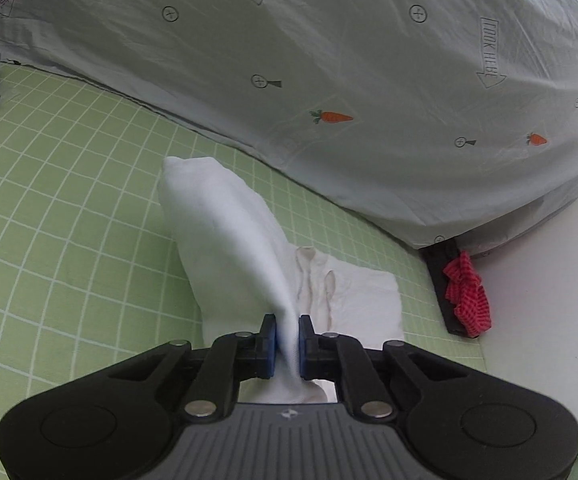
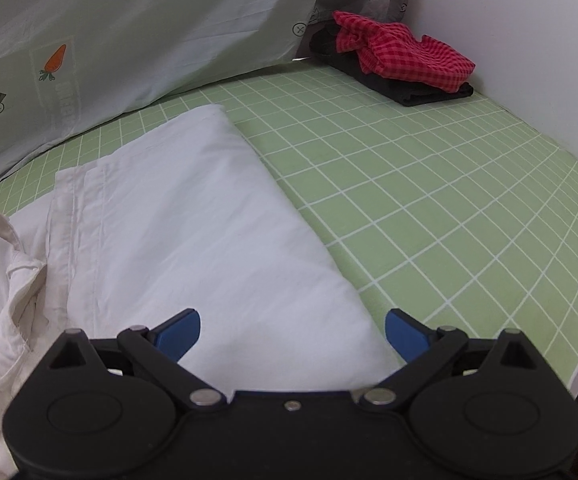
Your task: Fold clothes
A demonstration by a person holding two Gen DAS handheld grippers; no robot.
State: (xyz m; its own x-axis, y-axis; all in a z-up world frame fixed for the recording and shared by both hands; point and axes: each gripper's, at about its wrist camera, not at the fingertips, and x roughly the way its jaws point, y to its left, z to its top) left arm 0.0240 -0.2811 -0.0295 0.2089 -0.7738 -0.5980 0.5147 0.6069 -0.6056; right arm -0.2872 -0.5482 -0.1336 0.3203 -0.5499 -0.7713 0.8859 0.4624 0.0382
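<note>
Pinched between the blue pads of the left gripper (image 1: 287, 338) was a raised fold of the white garment (image 1: 233, 240), its jaws pressed together on the cloth so that the fabric rose ahead of them in a soft tented ridge. Right gripper (image 2: 293, 334) hung with its jaws spread wide and nothing between them, the same white garment (image 2: 193, 232) lying flat just ahead of and under its fingertips, a folded edge running off diagonally to the right of the tongs. Left of the right tongs a creased collar or placket (image 2: 13, 272) bunched up. Beneath all lay the green grid sheet (image 2: 429, 184).

Judging by the drape, the cloth looked light, limp and thin, unlikely to slip from the pads but sure to sag and wrinkle; a hold at a corner or along the hemmed edge seemed best, both tongs well apart to keep it taut.

Farther ahead of the right tongs sat a red checked cloth (image 2: 401, 54) on a dark folded pile (image 2: 417, 94), and beyond the left tongs a pale carrot-print sheet (image 1: 369, 80)
</note>
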